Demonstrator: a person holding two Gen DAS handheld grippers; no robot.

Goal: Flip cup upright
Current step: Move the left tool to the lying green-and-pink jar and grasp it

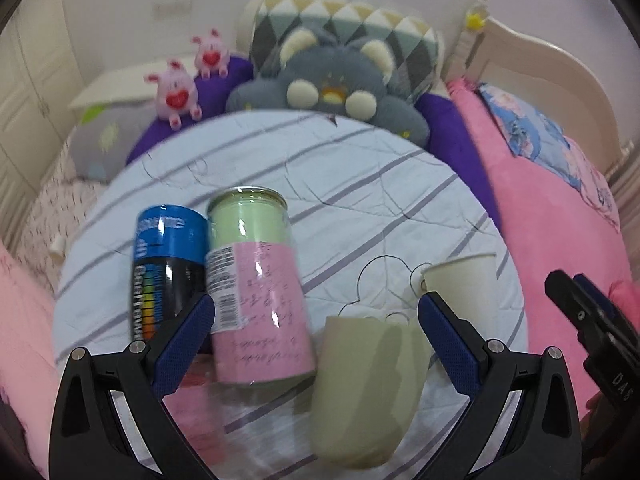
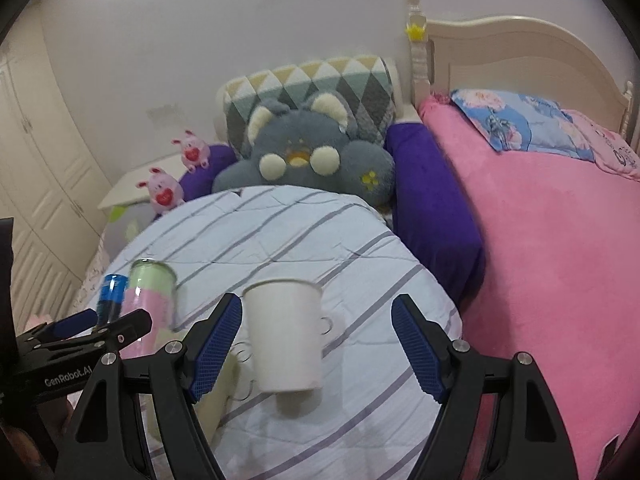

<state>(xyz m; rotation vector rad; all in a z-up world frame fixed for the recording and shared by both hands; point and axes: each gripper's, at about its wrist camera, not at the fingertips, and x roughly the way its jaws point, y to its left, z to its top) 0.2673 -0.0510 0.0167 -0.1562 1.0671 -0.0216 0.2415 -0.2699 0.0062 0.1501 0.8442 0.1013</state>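
Observation:
A pale green cup [image 1: 366,392] stands upside down, wide end down, on the striped round surface [image 1: 320,168], between the fingers of my open left gripper [image 1: 316,340]. A white paper cup [image 2: 285,340] stands upright with its mouth up, between the fingers of my open right gripper [image 2: 318,344]; it also shows in the left wrist view [image 1: 460,284]. Neither gripper touches a cup. The pale green cup shows partly behind the right gripper's left finger [image 2: 216,344].
A tall glass jar with green and pink labels [image 1: 256,288] and a blue and black can [image 1: 168,268] stand left of the cups. A grey plush [image 1: 332,84], pink plush pigs [image 1: 176,92], a purple cushion [image 2: 432,208] and a pink bed [image 2: 560,260] surround the surface.

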